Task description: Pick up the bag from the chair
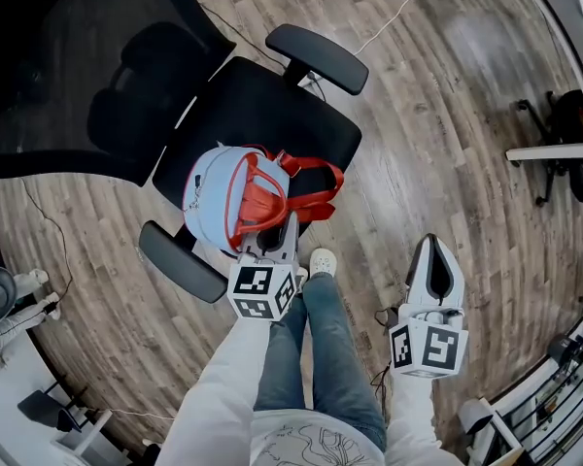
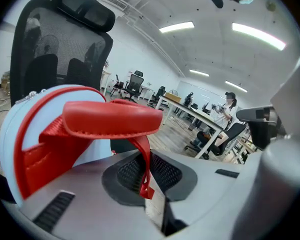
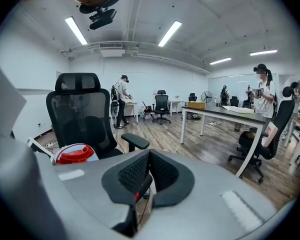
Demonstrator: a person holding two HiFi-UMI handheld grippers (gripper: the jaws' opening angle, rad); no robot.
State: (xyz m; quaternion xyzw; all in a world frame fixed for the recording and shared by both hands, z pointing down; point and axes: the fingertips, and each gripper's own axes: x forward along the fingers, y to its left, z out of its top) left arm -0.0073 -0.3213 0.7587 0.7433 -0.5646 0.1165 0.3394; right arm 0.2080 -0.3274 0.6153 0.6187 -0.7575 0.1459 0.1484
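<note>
My left hand-held gripper (image 1: 275, 233) clamps the light-blue bag's (image 1: 214, 197) red strap (image 2: 141, 156) at the office chair's (image 1: 272, 105) front edge, while my right hand-held gripper (image 1: 434, 250) is closed and empty.

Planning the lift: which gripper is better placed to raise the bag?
Left. The left gripper is at the light-blue red-handled bag on the black office chair, jaws shut on its red strap; the right gripper hangs shut, well aside.

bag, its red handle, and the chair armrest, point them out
bag (image 1: 206, 197): head view, on its light blue body
red handle (image 2: 112, 118): left gripper view, on the padded grip
chair armrest (image 1: 316, 57): head view, middle of the far armrest's pad
</note>
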